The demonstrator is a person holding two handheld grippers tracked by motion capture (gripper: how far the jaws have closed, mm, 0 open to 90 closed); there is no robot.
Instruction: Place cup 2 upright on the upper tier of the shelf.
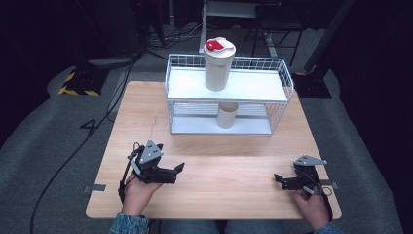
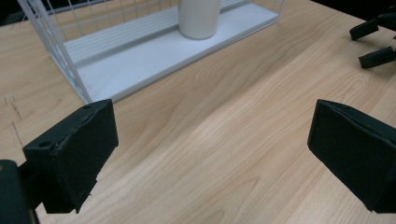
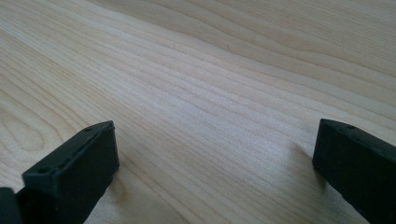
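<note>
Ahead of my left gripper (image 1: 179, 169), jaws spread wide and empty, stands a white wire rack (image 1: 280, 73) on the wooden table (image 1: 229, 165). A white cup (image 2: 198, 18) sits on its lower shelf, a taller tumbler (image 1: 218, 66) with a red-and-white lid on the upper. My right gripper (image 1: 278, 179), off to the left one's right, also gapes empty, low over bare wood.

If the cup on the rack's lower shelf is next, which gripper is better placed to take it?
Probably left. The left gripper is open and slightly nearer the rack, with the lower cup in its view. The right gripper, also open, faces bare table.
</note>
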